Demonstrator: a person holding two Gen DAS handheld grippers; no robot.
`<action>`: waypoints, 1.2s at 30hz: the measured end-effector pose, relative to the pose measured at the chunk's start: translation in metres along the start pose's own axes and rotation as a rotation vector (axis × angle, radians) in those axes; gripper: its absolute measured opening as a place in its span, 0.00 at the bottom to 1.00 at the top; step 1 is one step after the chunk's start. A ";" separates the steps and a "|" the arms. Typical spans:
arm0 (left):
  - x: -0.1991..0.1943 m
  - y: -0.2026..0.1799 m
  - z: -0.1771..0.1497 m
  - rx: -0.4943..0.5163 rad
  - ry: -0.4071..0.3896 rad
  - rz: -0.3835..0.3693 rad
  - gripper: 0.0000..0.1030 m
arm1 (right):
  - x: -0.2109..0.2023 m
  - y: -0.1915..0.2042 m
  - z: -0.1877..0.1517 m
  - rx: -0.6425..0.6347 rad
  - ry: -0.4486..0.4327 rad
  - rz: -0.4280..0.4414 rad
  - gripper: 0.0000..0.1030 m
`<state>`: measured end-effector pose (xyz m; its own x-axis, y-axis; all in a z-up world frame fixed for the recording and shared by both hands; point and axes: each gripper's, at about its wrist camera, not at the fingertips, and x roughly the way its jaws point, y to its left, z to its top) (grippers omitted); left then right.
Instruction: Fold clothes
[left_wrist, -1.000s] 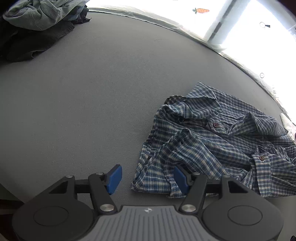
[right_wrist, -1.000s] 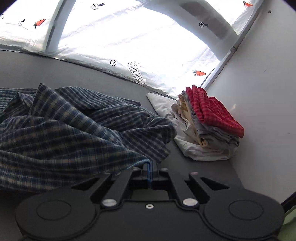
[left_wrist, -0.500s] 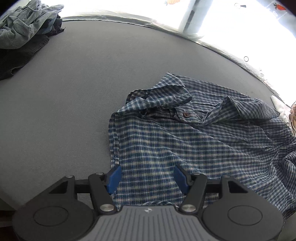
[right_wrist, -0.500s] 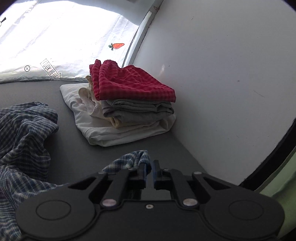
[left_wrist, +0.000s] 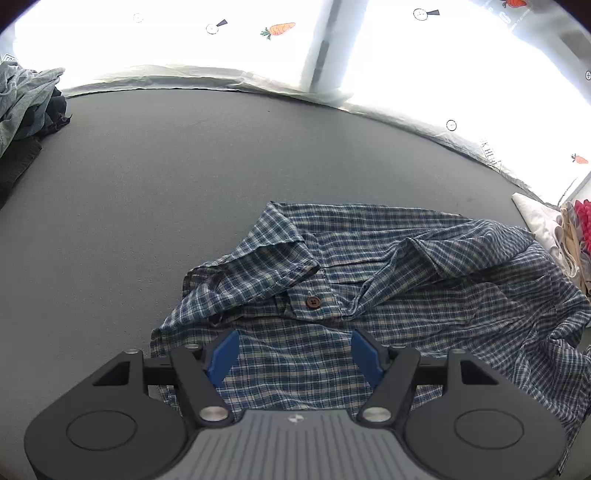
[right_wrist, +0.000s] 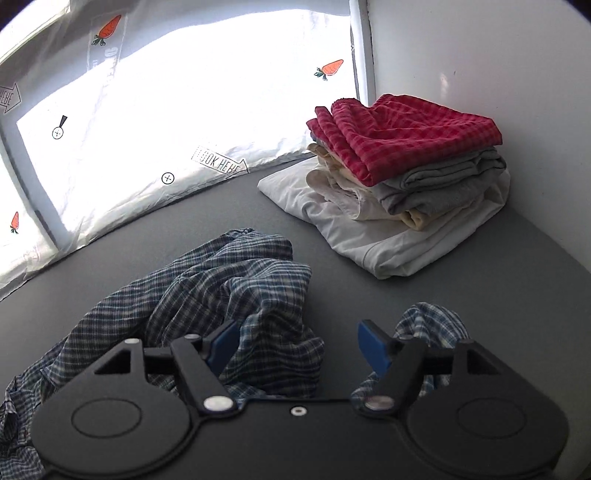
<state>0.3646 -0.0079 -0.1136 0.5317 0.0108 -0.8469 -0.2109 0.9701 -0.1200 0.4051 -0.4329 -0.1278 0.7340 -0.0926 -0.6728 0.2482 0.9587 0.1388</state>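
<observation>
The blue plaid shirt (left_wrist: 388, 280) is lying rumpled on the grey counter (left_wrist: 184, 177), its long axis running left to right, collar toward the left. Both the left tongs (left_wrist: 295, 356) and right tongs (right_wrist: 299, 347) are hanging spread over it, gripping nothing.

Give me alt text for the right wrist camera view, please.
The open right gripper hovers low over a rumpled blue plaid shirt on a grey surface, gripping nothing. Behind it, in the corner by a white wall, sits a stack of folded clothes topped by a red checked piece.
</observation>
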 end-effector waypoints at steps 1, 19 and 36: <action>0.005 -0.007 0.004 0.025 -0.001 -0.005 0.67 | 0.008 0.004 0.004 -0.008 0.002 -0.010 0.71; 0.115 -0.122 0.070 0.422 -0.022 -0.064 0.29 | 0.101 0.024 0.015 -0.038 0.191 -0.005 0.51; 0.096 -0.060 0.123 0.269 -0.071 -0.112 0.38 | 0.111 0.085 0.053 -0.239 0.090 -0.051 0.12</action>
<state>0.5297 -0.0347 -0.1242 0.5970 -0.0925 -0.7969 0.0721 0.9955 -0.0615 0.5413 -0.3760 -0.1521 0.6626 -0.1280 -0.7380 0.1189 0.9908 -0.0650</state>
